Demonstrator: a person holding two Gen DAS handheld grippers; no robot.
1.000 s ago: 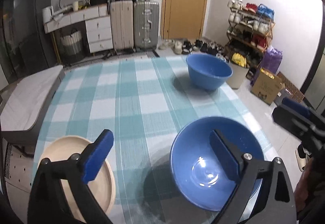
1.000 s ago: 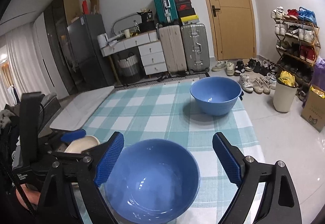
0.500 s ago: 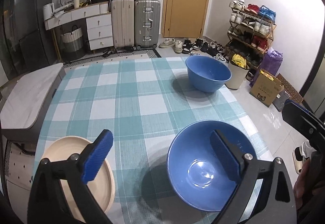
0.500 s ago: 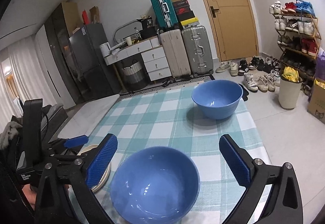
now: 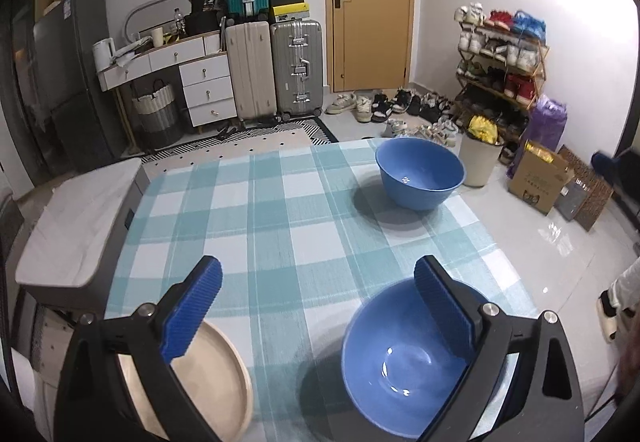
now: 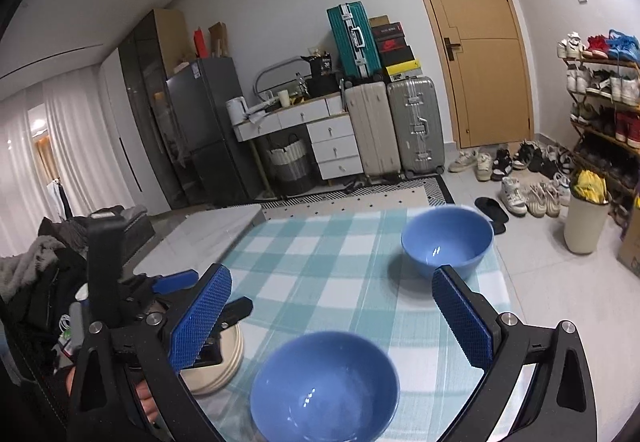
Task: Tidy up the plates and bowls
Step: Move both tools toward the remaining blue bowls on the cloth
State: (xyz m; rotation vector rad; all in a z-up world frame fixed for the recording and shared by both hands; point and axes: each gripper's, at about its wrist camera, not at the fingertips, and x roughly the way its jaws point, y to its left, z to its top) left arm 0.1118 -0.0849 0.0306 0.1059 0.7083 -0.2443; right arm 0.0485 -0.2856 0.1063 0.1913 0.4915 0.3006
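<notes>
Risen right hand-held gripper (image 6: 336, 316), wide, empty

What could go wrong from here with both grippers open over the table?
1. The near blue bowl sits close to the table's front right edge; a clumsy regrasp by the right gripper, whose jaws have just been opening with nothing between them, might push it off.
2. The beige plate lies at the front left corner, partly under the left gripper; a bump could tip it.
3. The far blue bowl also stands near an edge.
</notes>
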